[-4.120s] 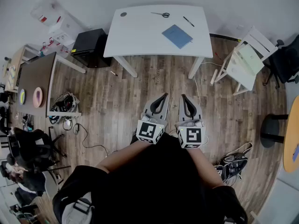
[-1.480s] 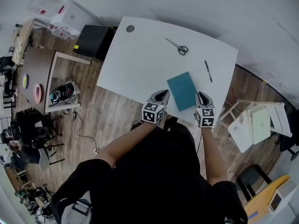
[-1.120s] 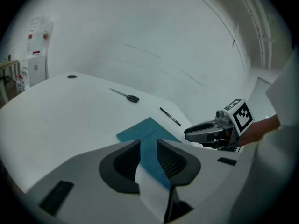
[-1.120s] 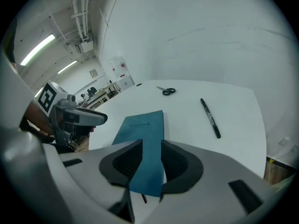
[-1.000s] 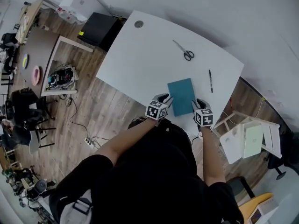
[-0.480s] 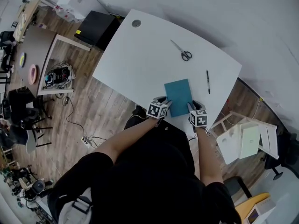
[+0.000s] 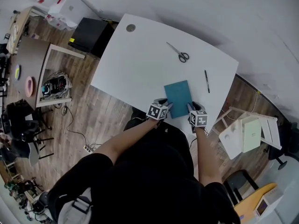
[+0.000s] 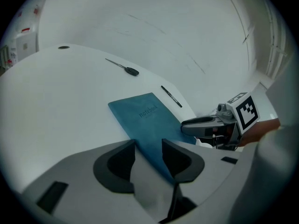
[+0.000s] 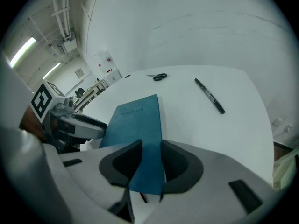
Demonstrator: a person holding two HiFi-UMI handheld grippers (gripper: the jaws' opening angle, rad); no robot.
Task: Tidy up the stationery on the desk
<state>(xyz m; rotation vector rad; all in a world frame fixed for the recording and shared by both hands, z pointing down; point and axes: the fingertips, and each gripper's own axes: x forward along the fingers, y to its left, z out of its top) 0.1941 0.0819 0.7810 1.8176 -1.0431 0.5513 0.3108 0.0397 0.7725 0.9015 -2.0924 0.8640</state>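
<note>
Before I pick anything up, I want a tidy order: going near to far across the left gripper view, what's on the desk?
notebook → pen → scissors → round hole in the desk

From my station, the bench [image 7: 135, 64] top looked smooth, matt white, like laminate. The notebook [image 7: 178, 92] had a matt teal cover with a soft, faintly grained look. The scissors [image 7: 177, 53] showed grey metal blades and black plastic handles. The pen [image 7: 206, 81] was black plastic with a slight sheen. The floor [image 7: 103, 120] was brown wood planking, grained and dull.
</note>
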